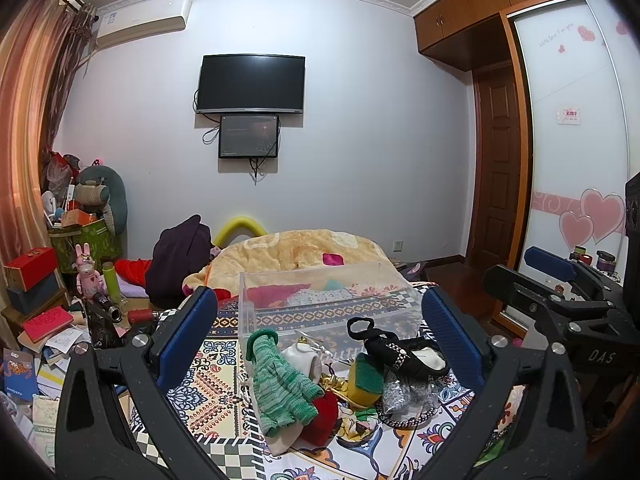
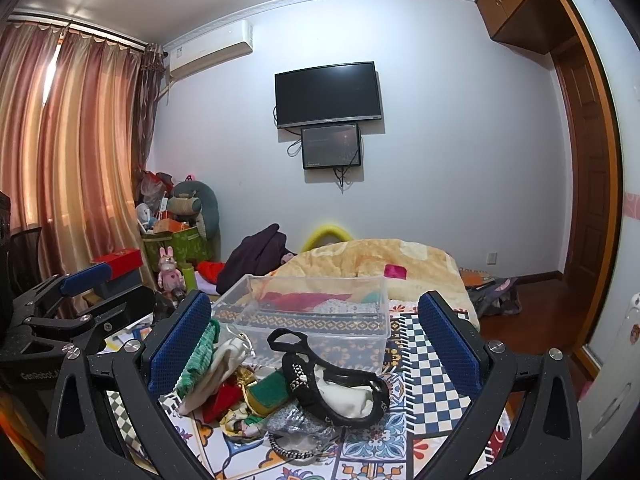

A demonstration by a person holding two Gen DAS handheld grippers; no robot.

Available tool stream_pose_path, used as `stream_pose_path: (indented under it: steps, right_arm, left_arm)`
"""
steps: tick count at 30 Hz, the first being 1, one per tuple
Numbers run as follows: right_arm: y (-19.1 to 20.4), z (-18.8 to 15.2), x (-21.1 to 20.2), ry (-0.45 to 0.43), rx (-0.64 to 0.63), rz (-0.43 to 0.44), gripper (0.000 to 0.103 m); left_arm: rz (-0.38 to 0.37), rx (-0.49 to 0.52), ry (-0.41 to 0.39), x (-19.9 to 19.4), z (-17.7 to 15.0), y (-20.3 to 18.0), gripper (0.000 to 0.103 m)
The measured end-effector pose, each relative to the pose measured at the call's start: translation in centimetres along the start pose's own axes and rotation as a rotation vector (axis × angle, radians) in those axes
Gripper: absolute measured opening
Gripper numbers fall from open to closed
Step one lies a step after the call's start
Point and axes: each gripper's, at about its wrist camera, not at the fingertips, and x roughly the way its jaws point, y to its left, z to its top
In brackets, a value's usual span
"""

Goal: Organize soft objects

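A: What do the soft things look like?

B: They lie in a loose heap on the patterned bedspread (image 1: 216,392). A green knitted glove (image 1: 280,384) lies at the heap's left, with a cream cloth pouch (image 1: 302,358) just behind it and a red plush piece (image 1: 324,416) touching its lower edge. To the right sit a yellow sponge with a green scouring face (image 1: 366,380), a black bag with a studded strap and white lining (image 1: 404,354), and a silvery sequinned piece (image 1: 408,394).

A: And the container?

B: A clear plastic box (image 1: 320,300) stands just behind the heap, open at the top. Red, white and teal fabric already lies at its far end.

A: How are the grippers?

B: The left gripper (image 1: 320,336) is spread wide, its blue pads on either side of the heap, holding nothing. The right gripper (image 2: 316,340) is likewise spread wide and empty, framing the same heap and the black bag (image 2: 336,384). Each shows at the edge of the other's view.

A: The surroundings?

B: A yellow fleece blanket (image 1: 296,252) is bunched on the bed beyond the box, with a dark purple garment (image 1: 180,256) at its left. On the white wall hangs a black television (image 1: 251,84) with a smaller screen (image 1: 248,136) below. Pink curtains (image 2: 60,152) and an air conditioner (image 2: 212,50) are to the left, a wooden wardrobe (image 1: 472,12) and a brown door (image 1: 498,168) to the right.
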Motion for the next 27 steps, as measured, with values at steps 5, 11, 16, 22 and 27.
stream_pose_path:
  steps: [5, 11, 16, 22, 27]
  right_arm:
    - [0.0, -0.1, -0.1, 0.001, 0.002, 0.001, 0.103]
    - [-0.1, -0.2, 0.0, 0.007, 0.001, 0.003, 0.103]
    - [-0.6, -0.7, 1.0, 0.048, 0.009, 0.004, 0.103]
    - [-1.5, -2.0, 2.8, 0.134, 0.039, 0.003, 0.103]
    - [-2.8, -3.2, 3.8, 0.195, 0.082, 0.004, 0.103]
  left_arm:
    - [0.000, 0.000, 0.003, 0.0, 0.0, 0.0, 0.103]
    - [0.003, 0.006, 0.032, 0.7, -0.2, 0.0, 0.103]
    - [0.008, 0.018, 0.077, 1.7, -0.8, -0.1, 0.103]
    - [0.009, 0.009, 0.141, 3.5, -1.9, 0.3, 0.103]
    - [0.011, -0.012, 0.188, 4.8, -3.0, 1.0, 0.103]
